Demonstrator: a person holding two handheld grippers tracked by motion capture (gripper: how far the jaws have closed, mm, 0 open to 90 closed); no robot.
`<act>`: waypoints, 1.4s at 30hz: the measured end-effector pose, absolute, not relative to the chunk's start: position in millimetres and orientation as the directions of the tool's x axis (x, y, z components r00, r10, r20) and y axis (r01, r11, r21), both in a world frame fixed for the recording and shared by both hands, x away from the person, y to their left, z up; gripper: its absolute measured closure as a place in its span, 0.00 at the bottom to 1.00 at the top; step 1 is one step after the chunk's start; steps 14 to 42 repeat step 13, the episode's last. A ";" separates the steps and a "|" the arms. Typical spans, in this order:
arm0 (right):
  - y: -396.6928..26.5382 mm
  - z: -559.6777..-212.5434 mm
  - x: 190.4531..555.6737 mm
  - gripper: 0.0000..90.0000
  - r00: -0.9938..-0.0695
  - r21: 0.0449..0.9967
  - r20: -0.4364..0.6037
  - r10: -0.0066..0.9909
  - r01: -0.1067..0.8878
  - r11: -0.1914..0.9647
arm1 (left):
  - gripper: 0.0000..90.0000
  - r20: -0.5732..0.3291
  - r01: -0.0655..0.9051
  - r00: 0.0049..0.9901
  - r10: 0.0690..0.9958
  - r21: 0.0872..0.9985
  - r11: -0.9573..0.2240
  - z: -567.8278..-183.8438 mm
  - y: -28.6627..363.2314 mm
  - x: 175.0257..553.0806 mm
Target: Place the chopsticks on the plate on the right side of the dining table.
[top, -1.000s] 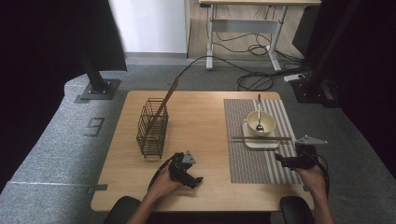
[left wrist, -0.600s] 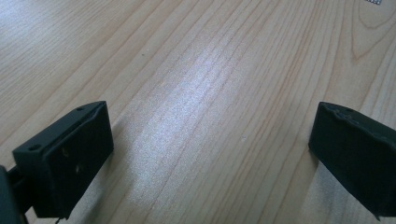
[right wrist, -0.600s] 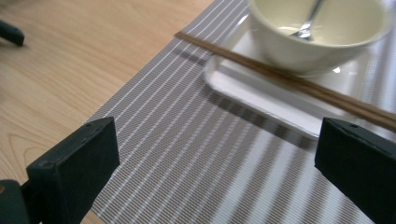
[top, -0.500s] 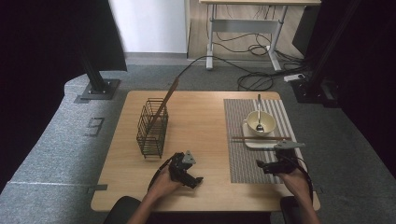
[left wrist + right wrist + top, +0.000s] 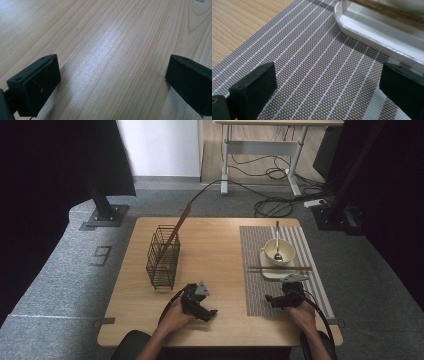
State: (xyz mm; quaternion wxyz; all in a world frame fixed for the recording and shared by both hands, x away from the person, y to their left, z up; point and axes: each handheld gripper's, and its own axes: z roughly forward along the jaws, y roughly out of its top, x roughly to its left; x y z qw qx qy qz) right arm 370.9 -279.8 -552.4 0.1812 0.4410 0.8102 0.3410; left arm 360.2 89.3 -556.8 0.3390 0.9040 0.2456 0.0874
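My left gripper (image 5: 209, 313) rests low over the bare wooden table (image 5: 220, 250) near its front edge, a hand around it. Its jaws stand wide apart over plain wood in the left gripper view, so the left gripper (image 5: 112, 82) is open and empty. My right gripper (image 5: 270, 299) hovers over the front part of the striped placemat (image 5: 255, 245). In the right gripper view the right gripper (image 5: 327, 85) is open with nothing between its jaws, above the mat (image 5: 312, 62). A white tray (image 5: 372, 37) lies just ahead of it.
A cream bowl (image 5: 285, 249) with a spoon (image 5: 276, 240) stands on the white tray (image 5: 269, 271), chopsticks (image 5: 280, 268) lying across its front. A black wire basket (image 5: 162, 257) holding a long wooden stick (image 5: 178, 227) stands at the table's left.
My right gripper has moved left from the table's right edge onto the placemat. The left gripper has stayed where it was.
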 end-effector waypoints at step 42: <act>-278.7 -560.7 372.2 0.00 -0.540 0.714 0.001 0.842 0.590 0.377 | 0.00 -0.008 0.385 0.864 0.504 0.656 -0.650 -557.0 89.2 360.0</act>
